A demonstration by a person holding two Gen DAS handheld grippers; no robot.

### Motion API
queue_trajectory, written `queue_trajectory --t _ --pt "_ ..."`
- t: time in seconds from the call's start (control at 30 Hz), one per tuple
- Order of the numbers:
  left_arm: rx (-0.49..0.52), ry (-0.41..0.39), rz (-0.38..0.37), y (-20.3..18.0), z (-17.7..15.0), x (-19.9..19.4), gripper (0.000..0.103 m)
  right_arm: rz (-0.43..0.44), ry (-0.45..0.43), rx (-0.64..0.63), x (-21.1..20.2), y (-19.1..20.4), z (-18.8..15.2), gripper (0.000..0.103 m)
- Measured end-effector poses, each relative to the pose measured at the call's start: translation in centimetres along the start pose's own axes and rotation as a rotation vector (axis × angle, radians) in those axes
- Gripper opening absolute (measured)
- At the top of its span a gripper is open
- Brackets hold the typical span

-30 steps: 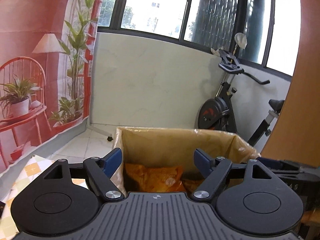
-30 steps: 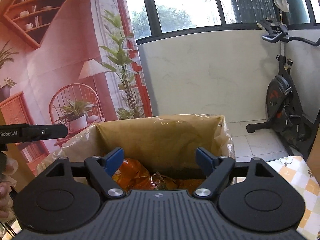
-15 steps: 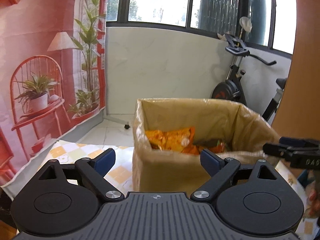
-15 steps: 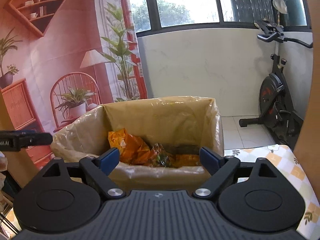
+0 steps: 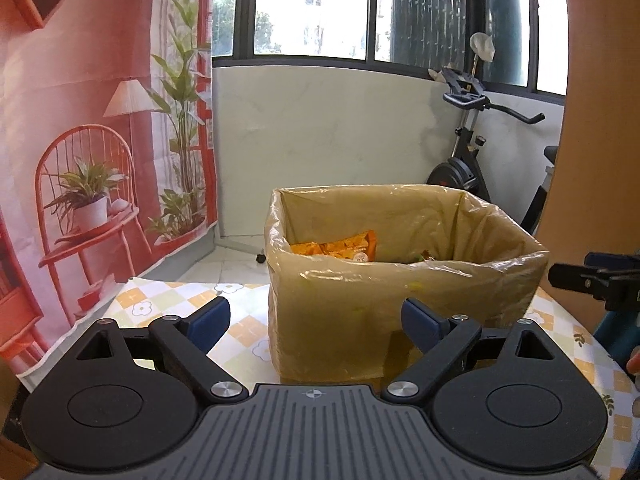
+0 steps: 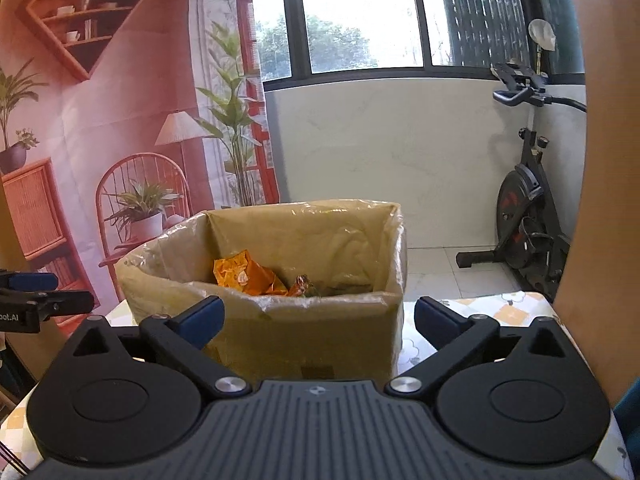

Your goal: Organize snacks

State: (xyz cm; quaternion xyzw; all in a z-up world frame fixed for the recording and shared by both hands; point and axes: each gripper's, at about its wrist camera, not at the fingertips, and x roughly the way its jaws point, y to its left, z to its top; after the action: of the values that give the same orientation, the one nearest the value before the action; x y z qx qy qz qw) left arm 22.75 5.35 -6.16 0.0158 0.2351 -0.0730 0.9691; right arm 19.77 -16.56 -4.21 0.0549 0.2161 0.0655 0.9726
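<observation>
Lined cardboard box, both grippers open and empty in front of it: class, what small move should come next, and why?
Probably turn away to find another snack. Both the left gripper and right gripper are open and empty, the orange snack bag already lies in the box, and no loose snack shows.

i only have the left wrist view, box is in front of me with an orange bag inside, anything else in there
Observer: Yes. The right wrist view shows a smaller brown-orange wrapper just right of the orange bag in the box.
Operator: is the right gripper holding anything
Observer: No. The right gripper is open with nothing between its fingers, like the left gripper.
Operator: what is behind the box on that side
Observer: A printed backdrop with a hanging shelf drawn high up, cut off in your view.
</observation>
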Motion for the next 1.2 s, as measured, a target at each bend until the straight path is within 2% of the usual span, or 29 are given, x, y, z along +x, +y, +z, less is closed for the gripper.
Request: queue_trajectory --t 0.3,0.67,0.9,1.2 --pt "-0.022 0.028 -0.011 -1.1 -2.8 -1.0 0.094 -0.014 0.009 -0.002 -2.5 0.0 -2.7 0.103" --pt "-0.074 0.112 0.003 -0.5 -6.9 -1.7 0.094 0.023 0.097 0.031 -3.1 -1.2 -7.0 0.103" --pt "-0.085 0.164 -0.009 -0.7 -8.4 -0.7 0.094 0.038 0.172 -0.014 -1.9 -0.5 -9.0 0.101" --pt "-0.128 0.217 -0.069 -2.0 -9.5 0.7 0.094 0.057 0.242 -0.047 1.2 -0.1 -10.3 0.095"
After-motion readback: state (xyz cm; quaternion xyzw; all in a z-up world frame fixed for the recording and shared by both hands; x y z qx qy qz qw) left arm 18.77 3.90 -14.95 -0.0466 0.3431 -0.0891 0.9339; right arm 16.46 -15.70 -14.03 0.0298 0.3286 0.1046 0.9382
